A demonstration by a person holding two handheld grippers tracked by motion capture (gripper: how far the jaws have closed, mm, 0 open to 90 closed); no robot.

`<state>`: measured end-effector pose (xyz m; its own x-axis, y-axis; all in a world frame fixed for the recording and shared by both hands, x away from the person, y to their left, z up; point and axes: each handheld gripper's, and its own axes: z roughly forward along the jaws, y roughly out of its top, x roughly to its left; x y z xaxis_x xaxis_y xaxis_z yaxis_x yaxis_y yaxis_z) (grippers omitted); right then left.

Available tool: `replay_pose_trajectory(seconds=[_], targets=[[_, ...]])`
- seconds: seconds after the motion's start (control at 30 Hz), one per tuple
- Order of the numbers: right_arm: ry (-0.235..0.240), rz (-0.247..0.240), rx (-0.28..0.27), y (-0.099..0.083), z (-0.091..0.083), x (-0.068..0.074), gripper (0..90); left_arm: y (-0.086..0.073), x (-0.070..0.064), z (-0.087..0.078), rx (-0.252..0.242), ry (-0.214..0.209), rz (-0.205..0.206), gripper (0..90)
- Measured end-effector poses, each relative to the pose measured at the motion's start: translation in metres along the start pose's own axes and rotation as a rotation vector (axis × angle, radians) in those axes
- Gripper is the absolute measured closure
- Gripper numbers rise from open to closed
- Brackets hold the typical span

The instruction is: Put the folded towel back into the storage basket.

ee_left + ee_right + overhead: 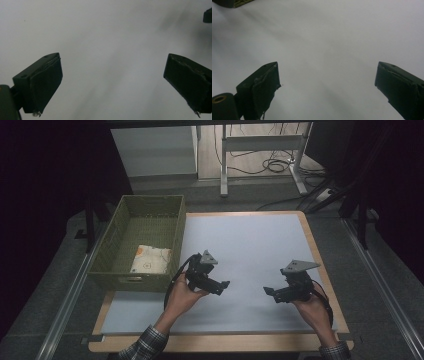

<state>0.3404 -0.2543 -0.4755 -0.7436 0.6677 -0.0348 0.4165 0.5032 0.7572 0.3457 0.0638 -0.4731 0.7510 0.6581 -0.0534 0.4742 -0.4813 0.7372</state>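
My left gripper (226,284) hovers over the white table sheet (250,245), just right of a green woven basket (120,220). Its jaws stand wide apart in the left gripper view (112,82), with bare white sheet between them. My right gripper (268,291) is held over the sheet near the table's right side, pointing left toward the other one. Its jaws are also spread wide (327,85) and hold nothing. Inside the basket lies a folded white cloth with an orange print (150,259).
The basket stands at the table's left, partly overhanging its edge. The wooden table rim (320,255) frames the sheet. Beyond the far edge are a desk frame (260,150) and floor cables (275,166). A corner of the basket (234,3) shows top left in the right gripper view.
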Motion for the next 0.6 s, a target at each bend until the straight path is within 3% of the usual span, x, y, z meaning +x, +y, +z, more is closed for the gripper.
replay_pose_trajectory(seconds=[0.23, 0.6], targets=[[-0.011, -0.014, 0.003, -0.012, -0.001, 0.005, 5.8, -0.023, -0.013, 0.004, 0.001, 0.001, 0.017, 2.2], [0.011, -0.026, 0.008, -0.037, 0.005, 0.013, 4.3, -0.055, -0.022, 0.009, 0.014, 0.005, 0.002, 2.0]])
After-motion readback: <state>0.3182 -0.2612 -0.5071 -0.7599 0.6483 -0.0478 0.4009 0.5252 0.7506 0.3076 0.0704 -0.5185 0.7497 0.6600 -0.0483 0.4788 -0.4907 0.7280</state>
